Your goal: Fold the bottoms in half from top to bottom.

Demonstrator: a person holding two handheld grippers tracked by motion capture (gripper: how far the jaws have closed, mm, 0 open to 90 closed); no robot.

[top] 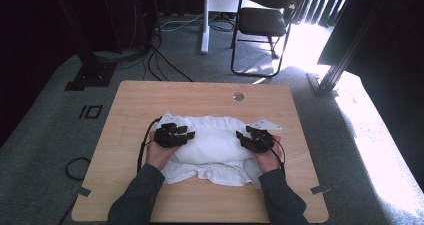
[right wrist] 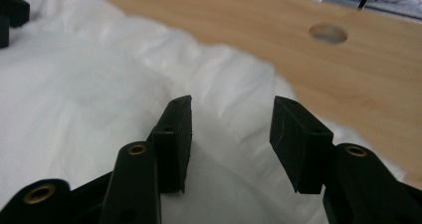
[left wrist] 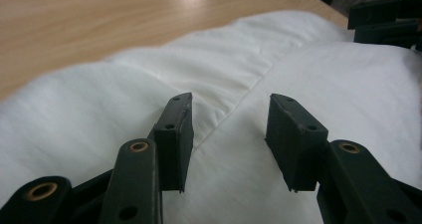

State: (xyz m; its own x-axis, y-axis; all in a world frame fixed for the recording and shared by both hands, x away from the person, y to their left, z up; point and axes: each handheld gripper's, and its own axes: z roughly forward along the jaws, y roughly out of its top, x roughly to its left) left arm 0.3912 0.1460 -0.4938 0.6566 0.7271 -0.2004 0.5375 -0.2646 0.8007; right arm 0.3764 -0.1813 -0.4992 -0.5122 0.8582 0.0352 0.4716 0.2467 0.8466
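1. Left tool, centre-left of the high view: jaws apart over the white cloth, gripping nothing.
2. Cloth, mid-frame on the tabletop: likely soft, light and limp, so it would sag; best pinched at a folded edge or seam.
3. Right tool, centre-right: jaws apart, empty.
4. No readable writing.

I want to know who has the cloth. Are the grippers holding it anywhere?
No. Both the left gripper and right gripper have open jaws over the white cloth, gripping nothing.
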